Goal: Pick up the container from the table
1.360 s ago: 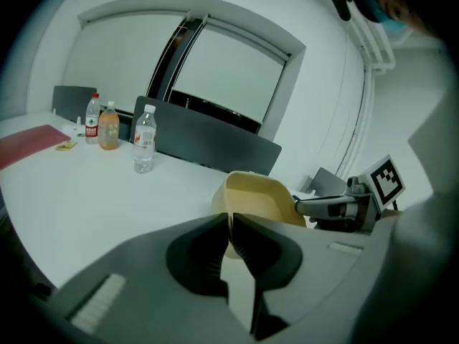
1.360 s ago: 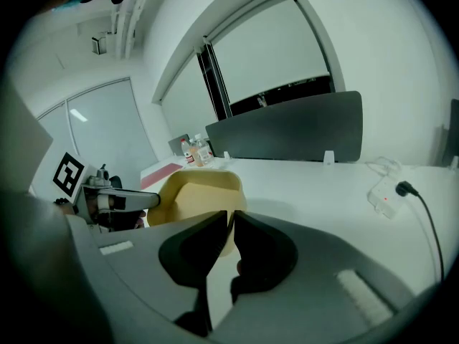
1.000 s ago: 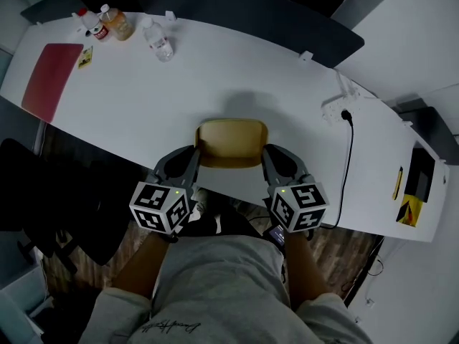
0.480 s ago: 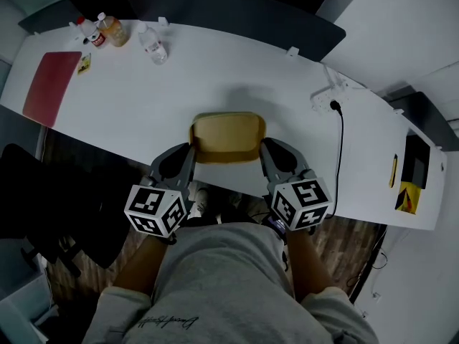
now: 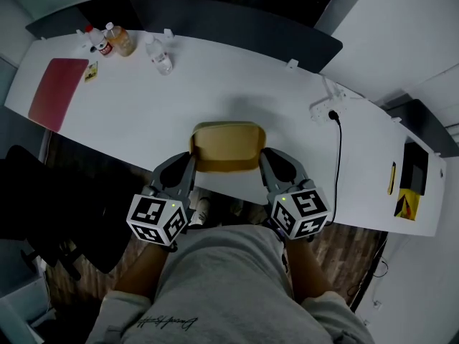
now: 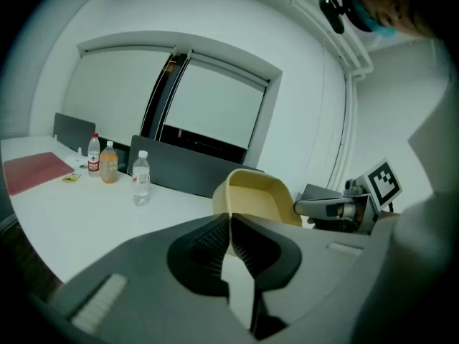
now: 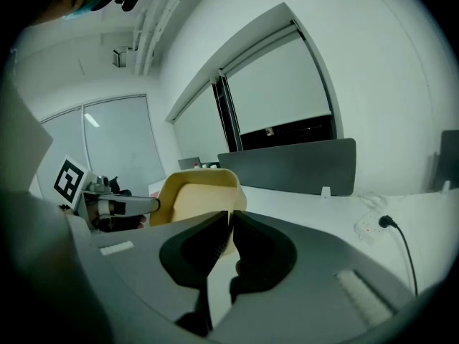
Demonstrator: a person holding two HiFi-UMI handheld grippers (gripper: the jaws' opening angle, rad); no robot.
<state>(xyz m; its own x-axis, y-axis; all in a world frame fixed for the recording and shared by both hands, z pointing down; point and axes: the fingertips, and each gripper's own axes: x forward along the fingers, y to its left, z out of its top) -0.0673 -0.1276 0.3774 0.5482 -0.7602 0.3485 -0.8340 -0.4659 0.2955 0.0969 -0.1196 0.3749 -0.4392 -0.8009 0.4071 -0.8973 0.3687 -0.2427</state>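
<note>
A yellow tub-shaped container (image 5: pixel 227 145) is held between my two grippers over the white table's (image 5: pixel 143 113) near edge, and it looks raised off the surface. My left gripper (image 5: pixel 192 160) is shut on its left rim and my right gripper (image 5: pixel 261 158) on its right rim. In the left gripper view the container (image 6: pixel 259 195) tilts just beyond the closed left gripper (image 6: pixel 229 222), with the other gripper behind it. From the right gripper view the container (image 7: pixel 195 195) shows past the closed right gripper (image 7: pixel 231 222).
Three bottles (image 5: pixel 161 54) (image 5: pixel 120 40) (image 5: pixel 101 43) and a red mat (image 5: pixel 56 92) lie at the table's far left. A power strip (image 5: pixel 326 106) with a black cable (image 5: pixel 337 165) sits at the right. A dark partition (image 5: pixel 237 26) lines the far edge. A black chair (image 5: pixel 43 199) stands left.
Both grippers stay shut on the container, which has barely moved; the head view has shifted slightly.
</note>
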